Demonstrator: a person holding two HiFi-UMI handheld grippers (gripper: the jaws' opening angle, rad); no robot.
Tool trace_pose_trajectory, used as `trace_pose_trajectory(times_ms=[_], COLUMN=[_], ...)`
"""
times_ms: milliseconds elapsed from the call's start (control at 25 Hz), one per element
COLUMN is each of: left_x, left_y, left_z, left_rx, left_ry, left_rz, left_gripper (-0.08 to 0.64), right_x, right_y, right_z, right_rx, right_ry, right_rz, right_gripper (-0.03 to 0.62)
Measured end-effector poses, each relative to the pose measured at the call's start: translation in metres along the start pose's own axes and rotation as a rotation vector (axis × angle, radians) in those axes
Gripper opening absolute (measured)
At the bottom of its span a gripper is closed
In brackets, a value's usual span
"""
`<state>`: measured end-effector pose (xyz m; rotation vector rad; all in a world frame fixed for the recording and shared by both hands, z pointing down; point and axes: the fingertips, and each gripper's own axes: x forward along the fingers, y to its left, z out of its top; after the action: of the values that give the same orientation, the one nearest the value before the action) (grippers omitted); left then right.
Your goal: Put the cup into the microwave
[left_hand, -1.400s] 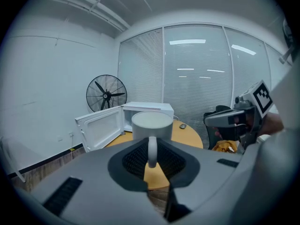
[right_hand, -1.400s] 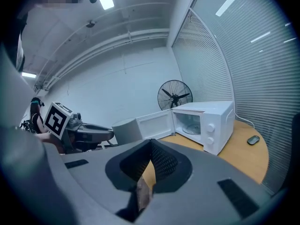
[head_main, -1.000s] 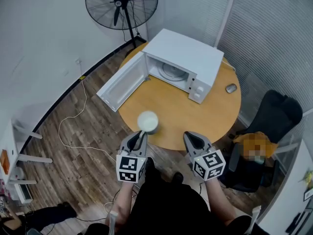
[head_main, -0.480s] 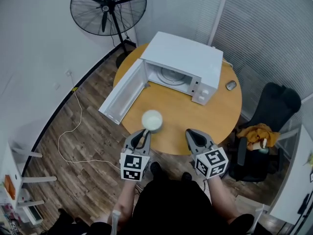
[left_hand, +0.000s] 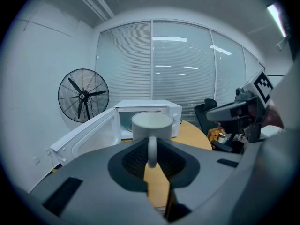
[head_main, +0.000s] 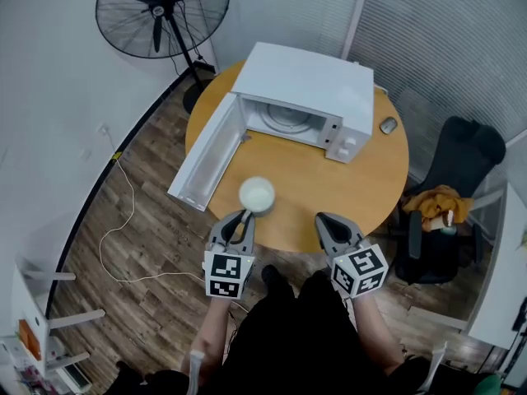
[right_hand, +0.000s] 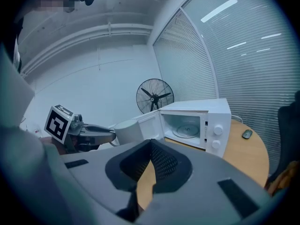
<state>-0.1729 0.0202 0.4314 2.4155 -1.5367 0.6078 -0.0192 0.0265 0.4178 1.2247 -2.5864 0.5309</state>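
1. My left gripper point(head_main: 242, 218) tilts slightly downward, its jaws narrowly clamping the handle of the white ceramic cup point(head_main: 256, 194) over the near edge of the round wooden tabletop point(head_main: 329, 189).
2. My right gripper point(head_main: 326, 220) is alongside, its jaws together and empty.

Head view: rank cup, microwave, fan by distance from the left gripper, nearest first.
1. Cup: its handle is clamped in the left gripper, over the near edge of the table.
2. Microwave: on the table's far side, door swung open to the left.
3. Fan: on the floor beyond the table, far left.
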Motion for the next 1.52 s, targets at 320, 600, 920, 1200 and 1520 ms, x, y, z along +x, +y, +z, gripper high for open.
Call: trace_pose_trajectory(times_ms=[320,600,920,1200,1520], left_x=[0.012,0.038,0.080,0.122,0.160], left_y=[-0.001,-0.001,0.010,0.014,0.015], left_z=[-0.010,-0.014,-0.001,0.004,0.001], left_rx=[-0.006,-0.018,-0.031,-0.075,-0.086], left_ry=[0.018,0.036,0.045,0.054,0.071], left_rz=[-0.017,-0.009,0.032,0.039,0.086], left_gripper=[0.043,0.043,0.043,0.043,0.043], right_x=[0.006,0.026,0.057,0.080,0.100], right_y=[-0.001,-0.017,-0.045,-0.070,-0.092], right_z=[-0.013,-0.009,0.017,0.024,0.016], right_rx=[0.029,0.027,0.014,0.026,0.033], right_ry=[0.034,0.040,0.033,0.043,0.062], right_rz=[0.010,0.055,0.109,0.161,0.214], right_gripper=[0.009,0.009,0.009,0.009,0.009])
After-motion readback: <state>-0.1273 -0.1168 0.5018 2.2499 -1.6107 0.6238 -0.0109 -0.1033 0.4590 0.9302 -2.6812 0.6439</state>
